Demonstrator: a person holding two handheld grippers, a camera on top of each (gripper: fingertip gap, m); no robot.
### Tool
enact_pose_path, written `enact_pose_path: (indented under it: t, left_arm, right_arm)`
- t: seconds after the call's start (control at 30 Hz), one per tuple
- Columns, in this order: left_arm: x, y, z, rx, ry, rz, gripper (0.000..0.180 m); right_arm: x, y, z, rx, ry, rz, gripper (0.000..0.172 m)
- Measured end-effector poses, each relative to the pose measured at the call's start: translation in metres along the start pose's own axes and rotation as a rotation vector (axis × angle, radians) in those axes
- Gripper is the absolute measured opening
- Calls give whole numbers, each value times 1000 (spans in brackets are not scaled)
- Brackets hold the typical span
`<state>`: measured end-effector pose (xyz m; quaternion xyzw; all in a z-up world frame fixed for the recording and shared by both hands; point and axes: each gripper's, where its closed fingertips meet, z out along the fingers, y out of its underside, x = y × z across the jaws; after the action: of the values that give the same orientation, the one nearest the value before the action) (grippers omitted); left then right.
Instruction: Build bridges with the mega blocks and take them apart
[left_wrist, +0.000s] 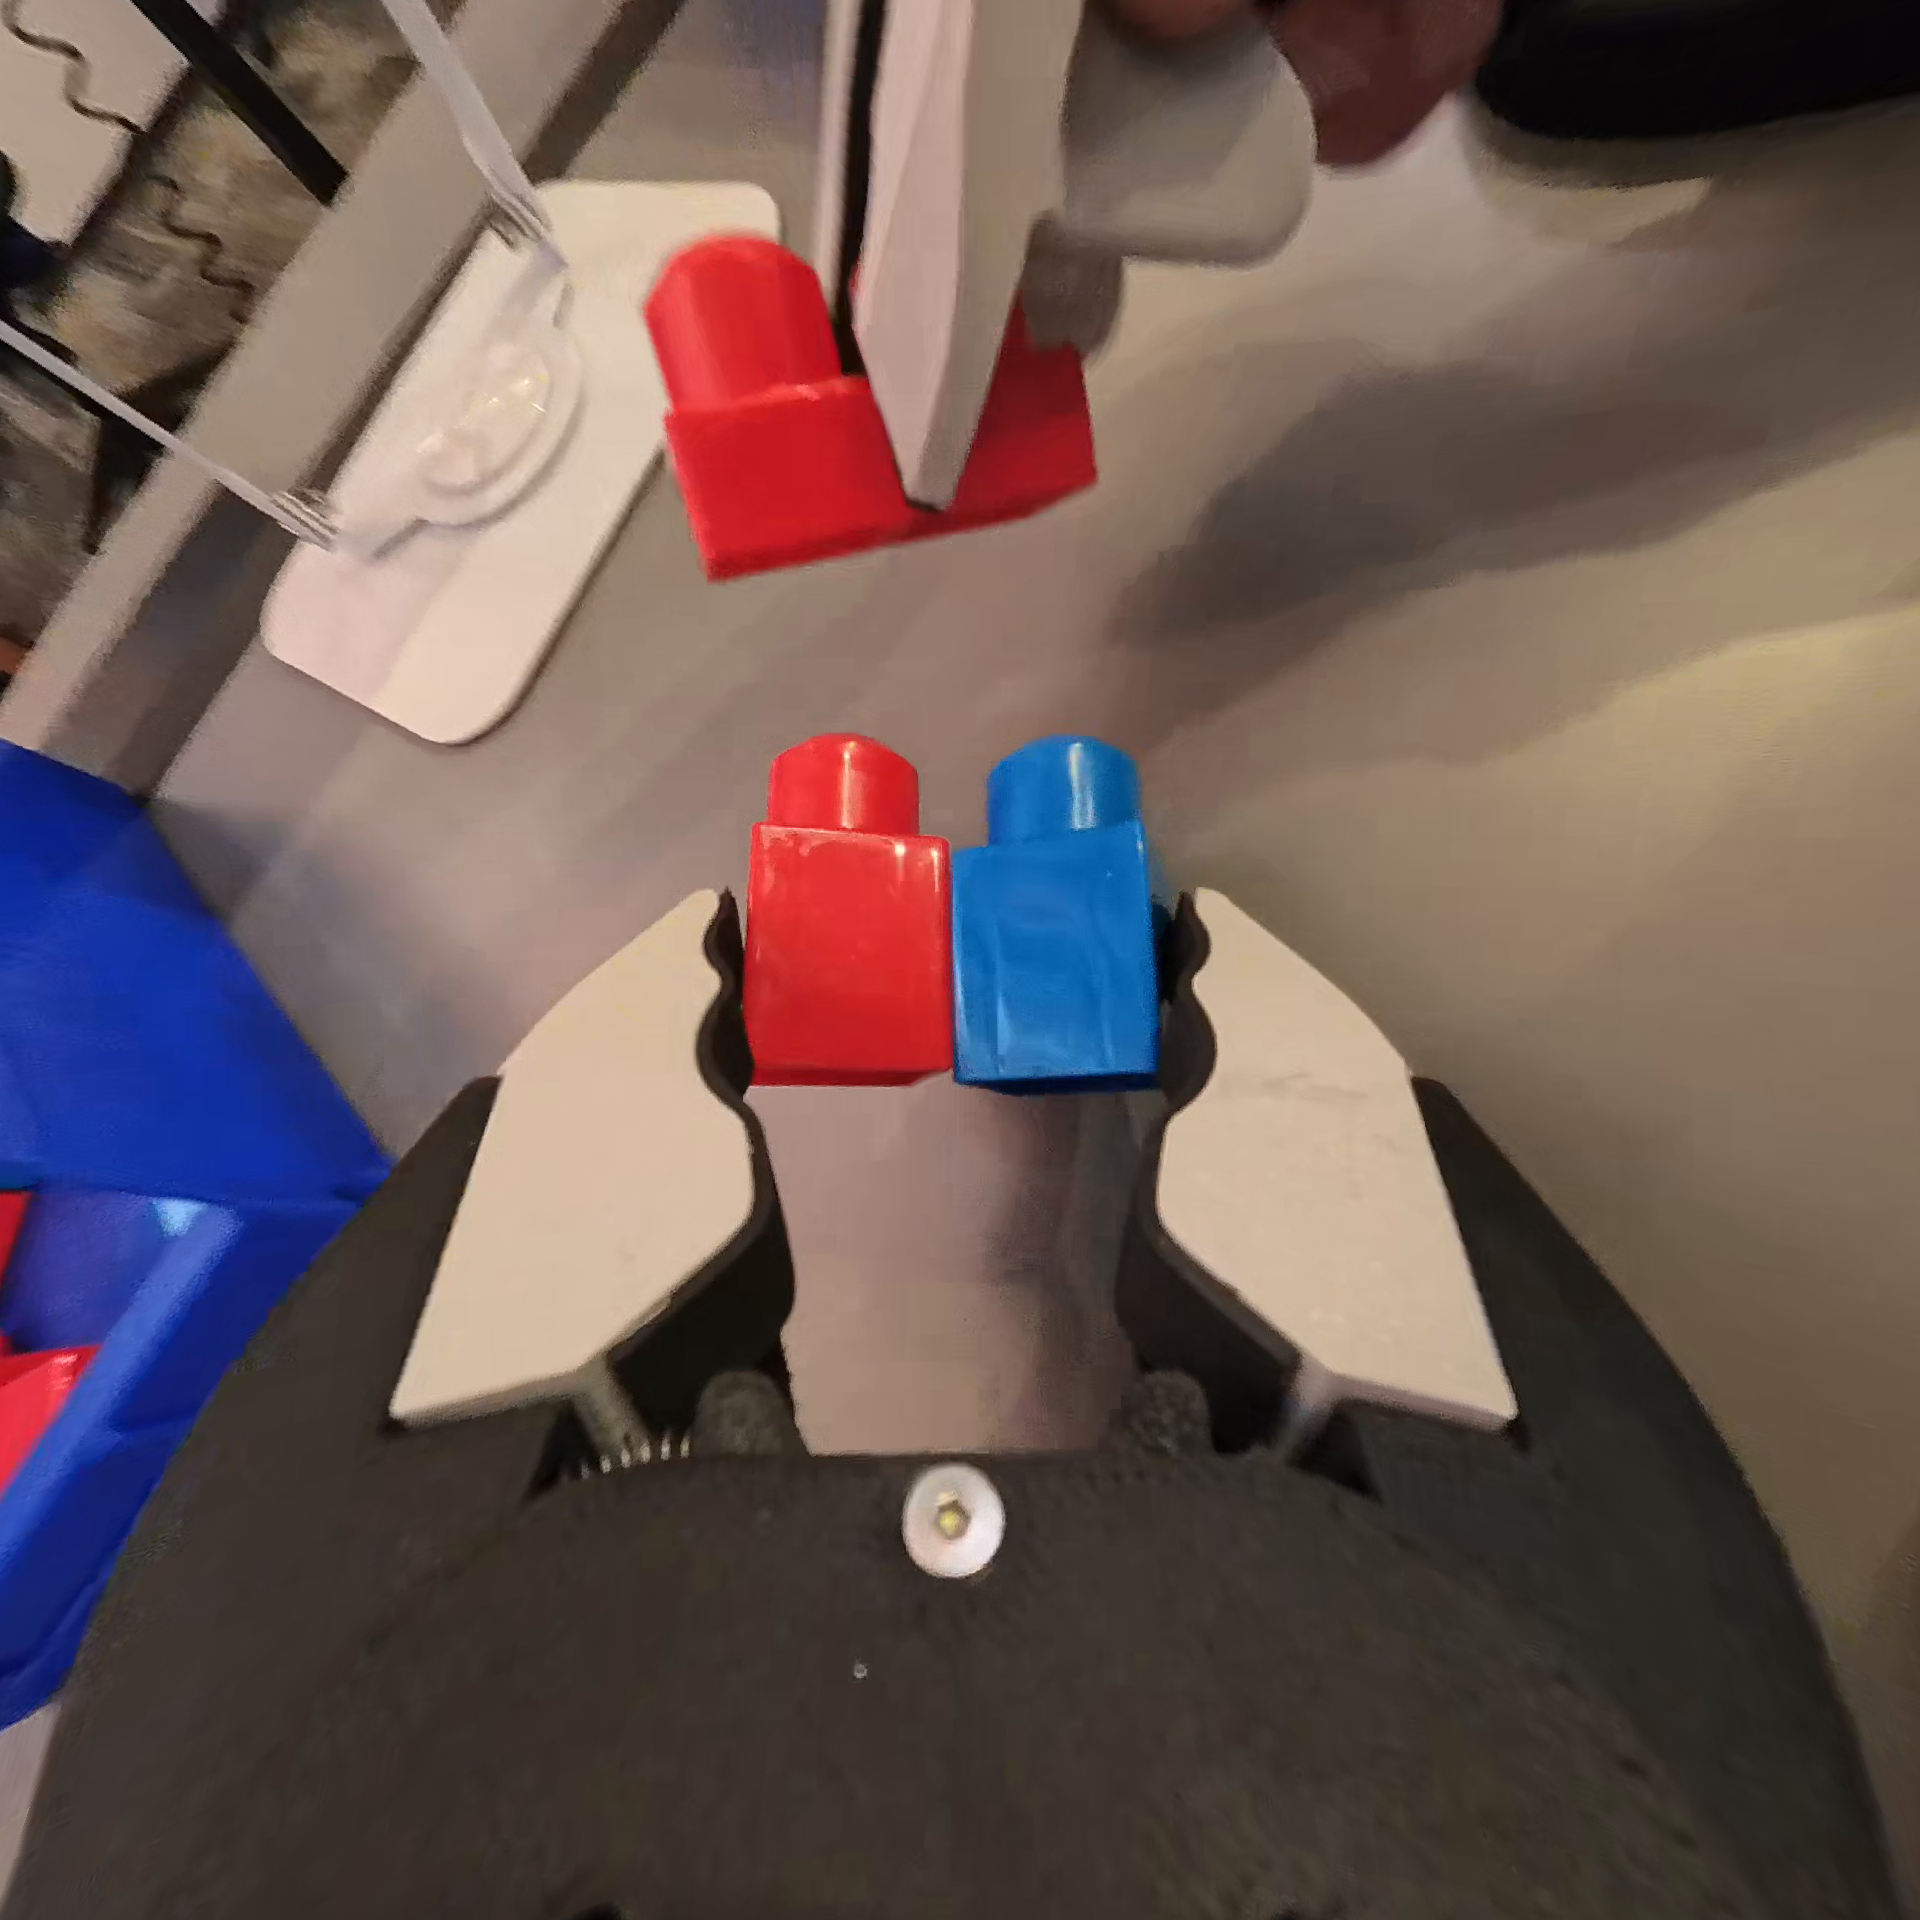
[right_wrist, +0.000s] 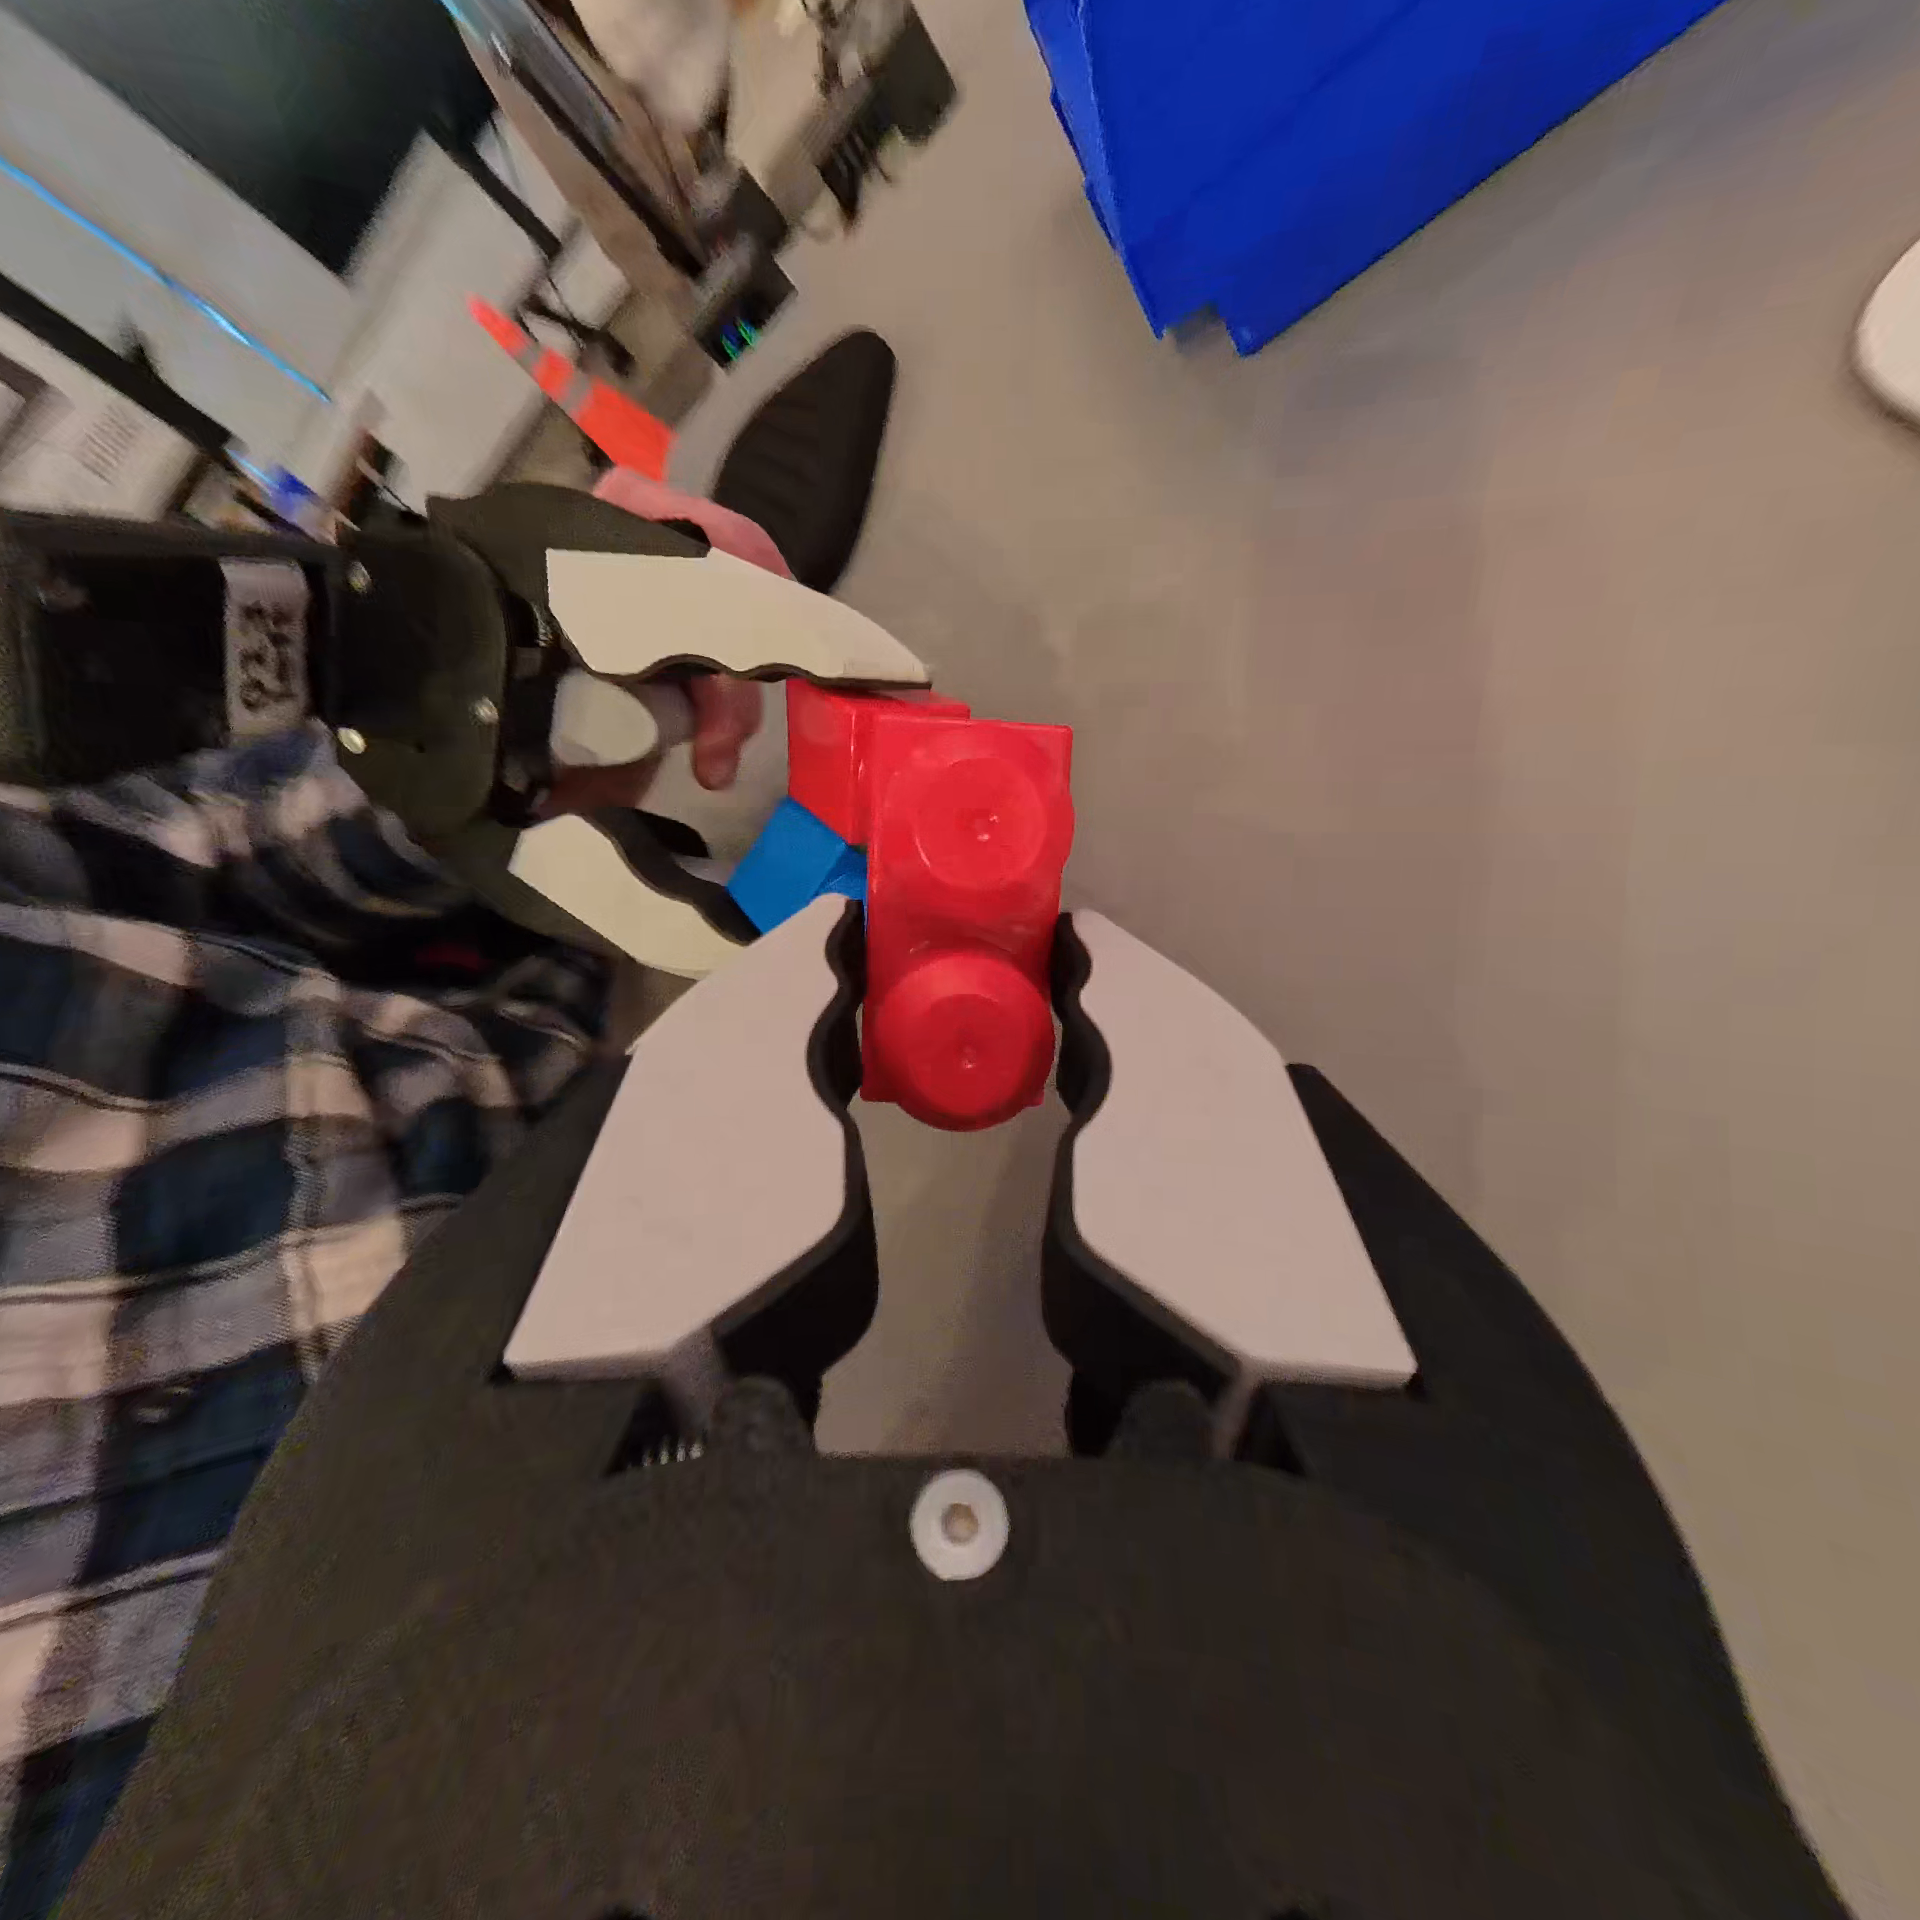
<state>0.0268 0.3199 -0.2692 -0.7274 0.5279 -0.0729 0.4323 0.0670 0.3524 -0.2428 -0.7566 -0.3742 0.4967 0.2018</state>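
Note:
My left gripper (left_wrist: 951, 935) is shut on two single-stud blocks side by side, a red block (left_wrist: 847, 956) and a blue block (left_wrist: 1055, 966), one pad pressing on each outer side. My right gripper (right_wrist: 956, 966) is shut on a red two-stud block (right_wrist: 971, 831), its pads on the long sides. In the left wrist view that two-stud block (left_wrist: 790, 457) hangs past the studs of the pair, with a gap between them. The right wrist view shows the left gripper (right_wrist: 831, 805) with the red block (right_wrist: 821, 758) and the blue block (right_wrist: 790, 862) just behind the two-stud block.
A blue bin (left_wrist: 125, 1039) with red blocks stands at the left and also shows in the right wrist view (right_wrist: 1299, 156). A white pad (left_wrist: 499, 468) with a clear stand lies on the grey table (left_wrist: 1455, 727). A plaid sleeve (right_wrist: 156, 1039) is at the left. Across from one pair of fingers to the other is roughly 6 centimeters.

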Motion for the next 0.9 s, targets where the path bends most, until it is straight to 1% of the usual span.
enact_pose_path:
  t: [0.1,0.17,0.23,0.33,0.43,0.5,0.6,0.73,0.9]
  left_arm:
    - [-9,-14,-10,31,-66,63,77]
    - [-13,-23,-15,40,-101,117,77]
    - [-18,-27,-18,15,-141,174,77]
    - [-22,-36,-22,13,-173,238,77]
    - [-25,-44,-26,19,-205,302,77]
    - [-26,-50,-29,36,-206,326,77]
    - [-28,-55,-32,40,-219,374,77]
    - [-30,-62,-36,59,-214,402,77]
    - [-32,-70,-38,84,-187,408,77]
  right_arm:
    - [-13,-6,1,140,-149,133,34]
    - [-18,-13,0,221,-212,191,34]
    - [-25,-19,-1,276,-272,229,34]
    - [-36,-19,5,276,-304,222,34]
    - [-36,-26,4,330,-292,203,34]
    - [-41,-29,1,358,-349,212,34]
    - [-46,-32,-2,376,-385,180,34]
    - [-51,-36,-7,409,-444,161,34]
    - [-56,-40,-12,386,-446,128,34]
